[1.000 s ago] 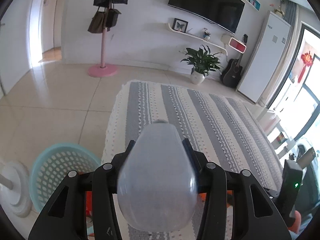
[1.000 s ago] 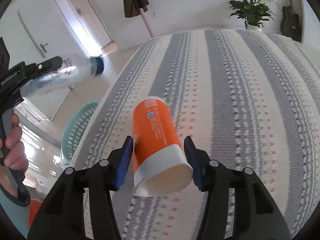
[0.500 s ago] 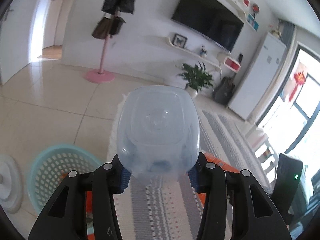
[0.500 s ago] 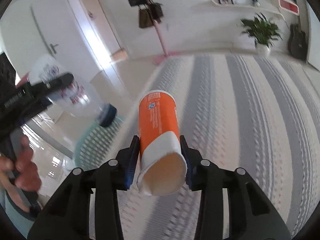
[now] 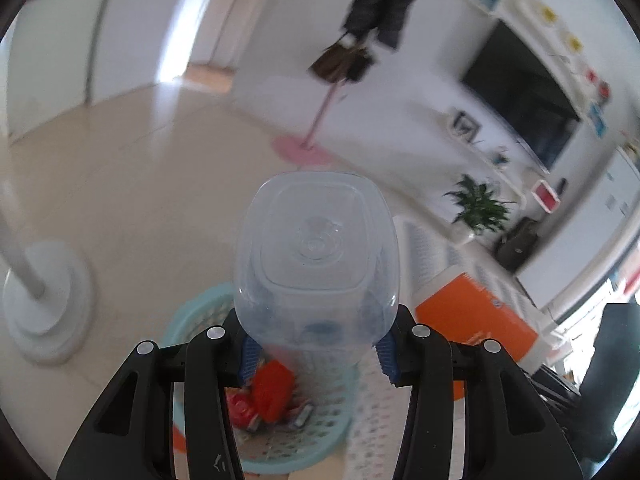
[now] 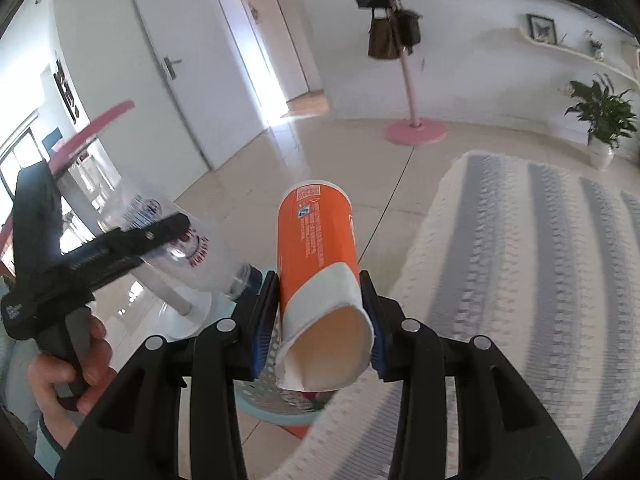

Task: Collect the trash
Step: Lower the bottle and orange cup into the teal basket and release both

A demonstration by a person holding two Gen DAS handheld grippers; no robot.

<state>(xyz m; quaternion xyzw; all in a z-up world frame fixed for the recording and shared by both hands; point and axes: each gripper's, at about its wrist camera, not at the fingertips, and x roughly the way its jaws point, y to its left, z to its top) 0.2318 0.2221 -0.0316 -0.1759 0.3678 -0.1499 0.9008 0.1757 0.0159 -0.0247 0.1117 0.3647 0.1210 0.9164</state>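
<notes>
My left gripper (image 5: 316, 354) is shut on a clear plastic bottle (image 5: 316, 256), base toward the camera, held above a teal mesh basket (image 5: 320, 444) that holds red trash (image 5: 264, 396). The bottle (image 6: 180, 240) and the left gripper also show in the right wrist view. My right gripper (image 6: 320, 324) is shut on an orange and white paper cup (image 6: 320, 272), over the basket (image 6: 260, 396). The cup also shows in the left wrist view (image 5: 472, 320).
The basket stands on tile floor beside a grey striped rug (image 6: 540, 280). A white round stand base (image 5: 44, 300) is left of the basket. A pink coat rack (image 6: 412, 128), a potted plant (image 6: 604, 116) and a TV wall are farther off.
Both grippers have swung left from over the rug to above the basket, each still holding its item. The bottle's base now faces the left camera.
</notes>
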